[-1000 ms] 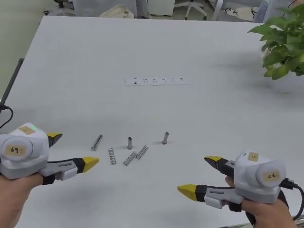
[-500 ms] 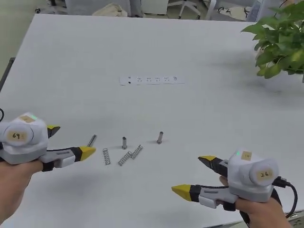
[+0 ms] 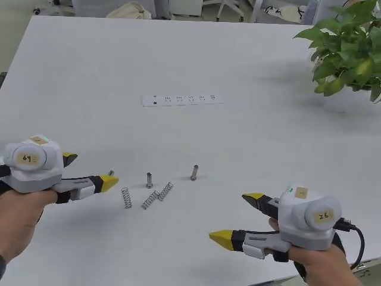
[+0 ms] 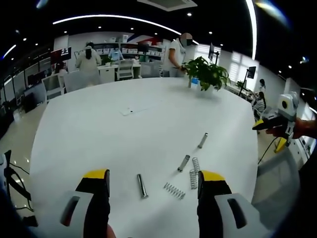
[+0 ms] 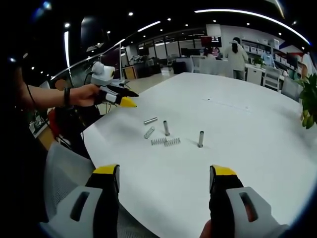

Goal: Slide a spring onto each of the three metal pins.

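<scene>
Three metal pins are on the white table (image 3: 196, 53). Two stand upright (image 3: 149, 179) (image 3: 194, 173). The third lies flat (image 4: 142, 185), and in the head view my left gripper's near jaw covers most of it. Three springs (image 3: 125, 198) (image 3: 149, 200) (image 3: 165, 190) lie loose just in front of the pins. My left gripper (image 3: 89, 170) is open beside the lying pin, with nothing between its jaws. My right gripper (image 3: 236, 217) is open and holds nothing, near the table's front edge and right of the springs. In the right gripper view the pins (image 5: 166, 128) and springs (image 5: 158, 141) lie ahead.
A white power strip (image 3: 183, 99) lies flat further back on the table. A potted plant (image 3: 348, 47) stands at the far right. The table's front edge runs close under my right gripper. Several people stand at desks beyond the table (image 4: 178, 49).
The head camera has shifted. My left gripper has moved forward to the lying pin, whose length its near jaw now mostly covers. The right gripper holds its place relative to the pins.
</scene>
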`<move>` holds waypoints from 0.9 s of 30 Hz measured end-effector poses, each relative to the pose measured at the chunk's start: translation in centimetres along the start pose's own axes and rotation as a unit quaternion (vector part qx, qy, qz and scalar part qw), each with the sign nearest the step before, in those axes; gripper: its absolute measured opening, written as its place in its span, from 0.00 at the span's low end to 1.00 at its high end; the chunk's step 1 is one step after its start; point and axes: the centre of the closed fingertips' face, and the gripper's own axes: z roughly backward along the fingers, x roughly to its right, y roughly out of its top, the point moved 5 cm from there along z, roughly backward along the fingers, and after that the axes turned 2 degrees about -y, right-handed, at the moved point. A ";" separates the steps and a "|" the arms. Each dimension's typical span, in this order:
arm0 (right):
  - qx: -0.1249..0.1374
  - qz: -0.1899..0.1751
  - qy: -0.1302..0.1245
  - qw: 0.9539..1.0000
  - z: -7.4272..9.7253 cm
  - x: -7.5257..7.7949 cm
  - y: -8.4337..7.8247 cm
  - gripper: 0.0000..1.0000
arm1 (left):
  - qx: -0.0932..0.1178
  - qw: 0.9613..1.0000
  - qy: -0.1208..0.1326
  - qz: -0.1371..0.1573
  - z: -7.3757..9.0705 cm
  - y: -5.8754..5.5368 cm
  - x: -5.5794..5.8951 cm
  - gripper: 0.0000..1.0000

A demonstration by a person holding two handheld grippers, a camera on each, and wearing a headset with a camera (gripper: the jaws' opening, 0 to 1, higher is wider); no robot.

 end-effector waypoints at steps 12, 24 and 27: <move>-0.004 -0.005 -0.003 1.000 0.0 0.2 -0.4 0.73 | -0.023 1.000 0.003 0.005 -3.0 -0.9 -1.1 0.61; -0.009 0.000 0.002 1.000 -0.4 0.1 -0.1 0.73 | -0.054 0.998 0.010 0.011 -5.5 -2.5 -2.0 0.49; -0.010 -0.001 0.001 1.000 -0.4 0.2 -0.1 0.73 | -0.062 0.998 0.015 0.024 -6.1 -3.2 -2.4 0.47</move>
